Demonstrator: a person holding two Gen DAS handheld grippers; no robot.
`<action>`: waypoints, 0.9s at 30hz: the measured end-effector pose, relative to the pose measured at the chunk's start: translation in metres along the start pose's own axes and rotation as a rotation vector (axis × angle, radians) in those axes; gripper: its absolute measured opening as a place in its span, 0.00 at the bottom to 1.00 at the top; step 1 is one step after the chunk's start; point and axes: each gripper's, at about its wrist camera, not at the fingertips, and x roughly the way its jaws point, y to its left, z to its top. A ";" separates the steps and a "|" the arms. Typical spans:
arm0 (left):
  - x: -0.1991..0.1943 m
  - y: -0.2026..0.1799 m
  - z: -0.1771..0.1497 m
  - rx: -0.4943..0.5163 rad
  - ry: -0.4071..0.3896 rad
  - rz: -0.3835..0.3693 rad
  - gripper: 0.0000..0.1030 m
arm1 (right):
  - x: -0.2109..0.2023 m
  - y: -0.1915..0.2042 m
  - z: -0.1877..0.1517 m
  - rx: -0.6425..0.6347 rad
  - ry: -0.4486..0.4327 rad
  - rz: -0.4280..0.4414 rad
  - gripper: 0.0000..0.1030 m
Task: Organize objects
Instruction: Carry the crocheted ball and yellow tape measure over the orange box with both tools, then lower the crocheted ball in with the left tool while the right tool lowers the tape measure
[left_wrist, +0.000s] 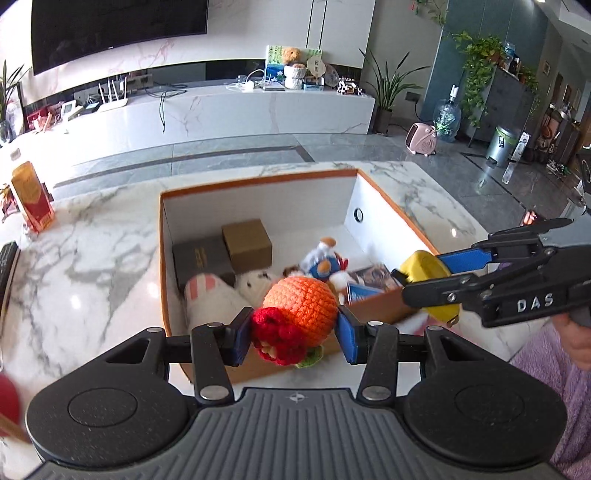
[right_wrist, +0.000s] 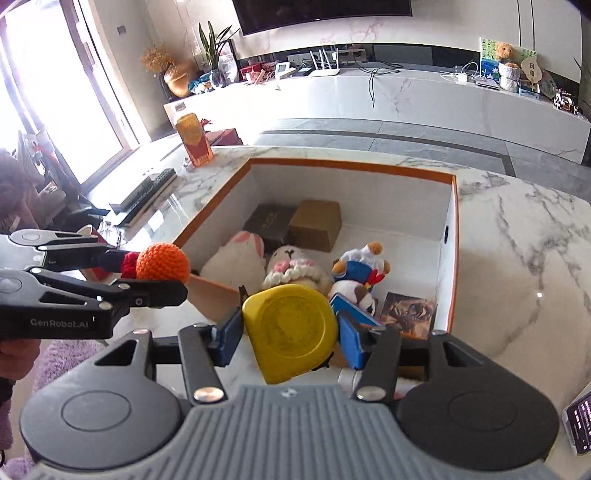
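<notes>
Risks first. Left tool (left_wrist: 293, 334) is clenched on the crocheted toy (left_wrist: 300, 311), but the pads bite the soft yarn at its 3 and 9 o'clock only. It's squashy, so I'd expect it to roll or squeeze out if the grip eases or the wrist tips.

Right tool (right_wrist: 289, 336) is clenched on the yellow tape measure (right_wrist: 290, 325). Hard smooth shell, pads on its side faces, body hanging toward 6 o'clock. Looks likely to pivot or slip out under its own weight.

Both tools sit close together at the near wall of the orange box (left_wrist: 258, 177). In the left view the right tool comes in at 3 o'clock, near the toy. A clash between the two is possible if both go in together.

Box floor is crowded near that wall: white plush (right_wrist: 236, 258), duck toy (right_wrist: 360, 264), booklet (right_wrist: 408, 314). Anything dropped there probably lands on top and rolls.

Free floor lies at 12 to 1 o'clock in the box, past the brown carton (right_wrist: 316, 223) and dark case (right_wrist: 271, 219).

Box stands on the marble worktop (left_wrist: 92, 240); red-gold package (left_wrist: 31, 195) sits at 10 o'clock, well apart.
</notes>
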 end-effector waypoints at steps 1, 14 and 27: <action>0.003 0.003 0.006 0.000 -0.001 0.000 0.53 | -0.001 -0.003 0.008 0.002 -0.007 -0.004 0.55; 0.077 0.037 0.059 -0.004 0.094 -0.029 0.53 | 0.073 -0.040 0.084 0.121 0.024 -0.027 0.55; 0.166 0.031 0.063 0.041 0.253 -0.108 0.53 | 0.113 -0.069 0.106 0.144 0.057 -0.115 0.55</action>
